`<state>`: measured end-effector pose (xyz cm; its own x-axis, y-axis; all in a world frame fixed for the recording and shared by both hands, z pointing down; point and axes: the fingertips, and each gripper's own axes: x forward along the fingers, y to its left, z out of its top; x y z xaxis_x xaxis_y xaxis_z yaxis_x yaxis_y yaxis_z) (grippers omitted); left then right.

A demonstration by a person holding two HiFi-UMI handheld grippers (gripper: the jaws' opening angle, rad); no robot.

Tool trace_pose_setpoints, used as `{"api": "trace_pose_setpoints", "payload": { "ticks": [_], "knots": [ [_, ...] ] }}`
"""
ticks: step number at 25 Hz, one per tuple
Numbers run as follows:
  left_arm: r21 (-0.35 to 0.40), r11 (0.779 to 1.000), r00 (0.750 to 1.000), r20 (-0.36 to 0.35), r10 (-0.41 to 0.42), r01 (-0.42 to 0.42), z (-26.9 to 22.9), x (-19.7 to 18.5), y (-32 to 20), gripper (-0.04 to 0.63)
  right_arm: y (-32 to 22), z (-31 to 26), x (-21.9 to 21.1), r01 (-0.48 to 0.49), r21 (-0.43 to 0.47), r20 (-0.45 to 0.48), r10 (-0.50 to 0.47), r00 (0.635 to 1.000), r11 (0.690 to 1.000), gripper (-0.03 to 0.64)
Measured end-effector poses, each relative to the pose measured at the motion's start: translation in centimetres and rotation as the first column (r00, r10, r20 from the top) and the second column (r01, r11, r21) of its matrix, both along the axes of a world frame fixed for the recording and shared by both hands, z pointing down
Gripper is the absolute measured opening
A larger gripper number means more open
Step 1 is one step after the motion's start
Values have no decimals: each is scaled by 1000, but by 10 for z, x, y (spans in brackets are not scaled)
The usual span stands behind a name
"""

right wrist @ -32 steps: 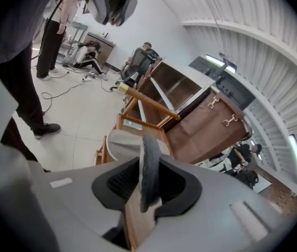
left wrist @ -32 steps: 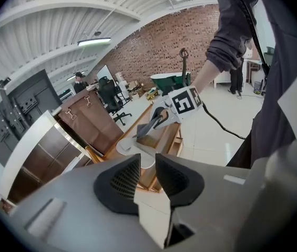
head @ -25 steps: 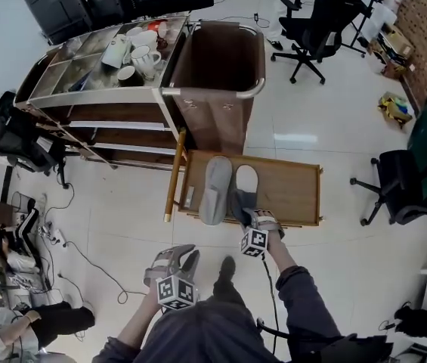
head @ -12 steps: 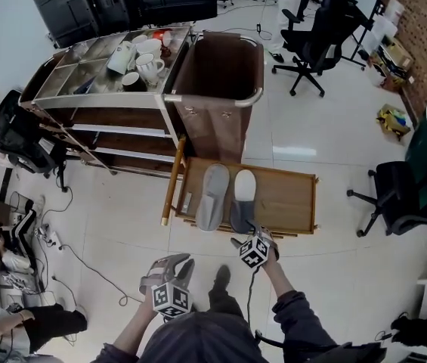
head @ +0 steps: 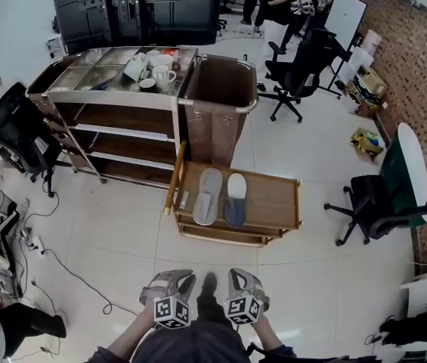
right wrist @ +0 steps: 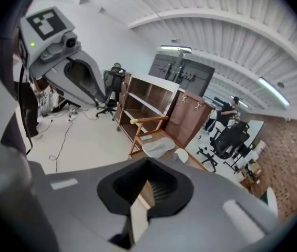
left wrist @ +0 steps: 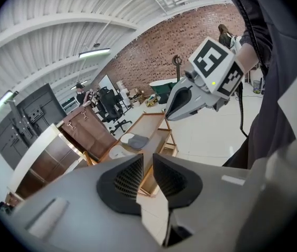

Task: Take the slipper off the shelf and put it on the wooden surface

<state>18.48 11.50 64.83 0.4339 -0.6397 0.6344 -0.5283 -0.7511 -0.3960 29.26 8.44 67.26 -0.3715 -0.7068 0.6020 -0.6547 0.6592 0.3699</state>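
Observation:
Two slippers lie side by side on the low wooden surface (head: 273,203): a grey one (head: 208,196) and a white-lined one with a dark toe (head: 235,199). Both grippers hang near my body, well short of that surface. My left gripper (head: 178,280) has a narrow gap between its jaws, which are closing on nothing. Nothing is in my right gripper (head: 241,280), whose jaws are shut. In the left gripper view the slippers (left wrist: 132,140) show past the jaws, with the right gripper (left wrist: 190,96) above. The right gripper view shows the grey slipper (right wrist: 157,148) and the left gripper (right wrist: 69,72).
A shelved service cart (head: 115,119) with cups (head: 155,70) on top stands behind the wooden surface, beside a brown bin (head: 221,100). Office chairs stand at the right (head: 375,203), back (head: 296,70) and left (head: 17,138). Cables (head: 62,267) trail on the floor at the left.
My right gripper let go of the white-lined slipper on the wooden surface and drew back to my body, jaws shut. The view pulled away from the surface.

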Motion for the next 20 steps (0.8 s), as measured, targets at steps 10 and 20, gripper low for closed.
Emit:
{"api": "trace_pose_setpoints", "payload": {
  "ticks": [10,20],
  "knots": [
    [12,1000,998,-52,23,-22,-10,-25,111,51,98,-32,-61,4,-58,-4,-4,1000,998,2],
    [-11,1000,998,-68,6,-7,-28,-34,138,38,130,-53,-100,49,-74,-4,-50,999,996,2]
  ]
}}
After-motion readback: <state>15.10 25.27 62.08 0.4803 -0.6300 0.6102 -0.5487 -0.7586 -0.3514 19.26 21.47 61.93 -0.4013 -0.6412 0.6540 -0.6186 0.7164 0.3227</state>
